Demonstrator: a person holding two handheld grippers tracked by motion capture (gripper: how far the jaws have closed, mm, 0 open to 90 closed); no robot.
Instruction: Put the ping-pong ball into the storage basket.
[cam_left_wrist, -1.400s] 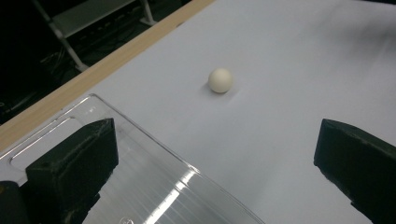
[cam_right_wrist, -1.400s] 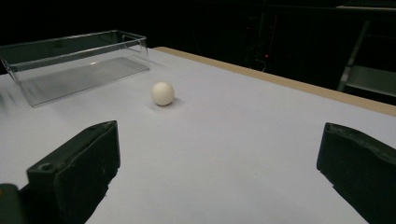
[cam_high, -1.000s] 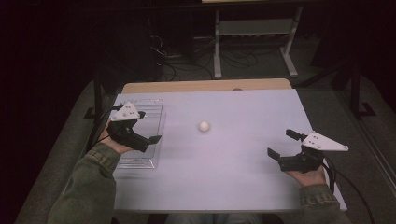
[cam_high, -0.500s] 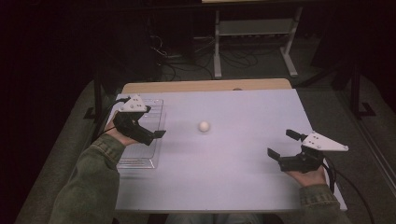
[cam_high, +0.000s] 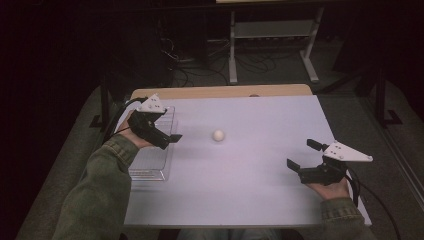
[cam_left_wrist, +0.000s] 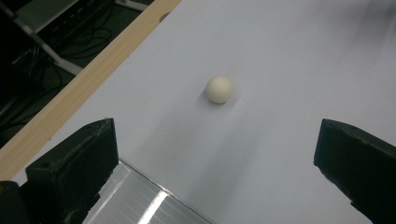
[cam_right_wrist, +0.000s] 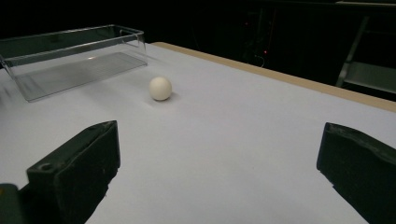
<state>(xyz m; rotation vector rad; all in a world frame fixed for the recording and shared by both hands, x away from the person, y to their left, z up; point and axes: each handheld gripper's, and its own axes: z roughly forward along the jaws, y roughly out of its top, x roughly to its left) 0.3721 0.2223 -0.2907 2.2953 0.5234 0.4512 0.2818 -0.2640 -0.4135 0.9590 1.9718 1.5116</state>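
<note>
With jaws spread and nothing between them, the left gripper (cam_high: 167, 139) hovers over the clear plastic tray (cam_high: 156, 167) at the table's (cam_high: 260, 190) nine o'clock edge, the right gripper (cam_high: 302, 154) likewise released near four o'clock, the small white ball (cam_high: 218, 135) lying between them, just right of the tray.

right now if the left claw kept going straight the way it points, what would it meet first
Probably the small white ball on the white table; it lies ahead between the open left claw jaws, slightly left of centre.
</note>
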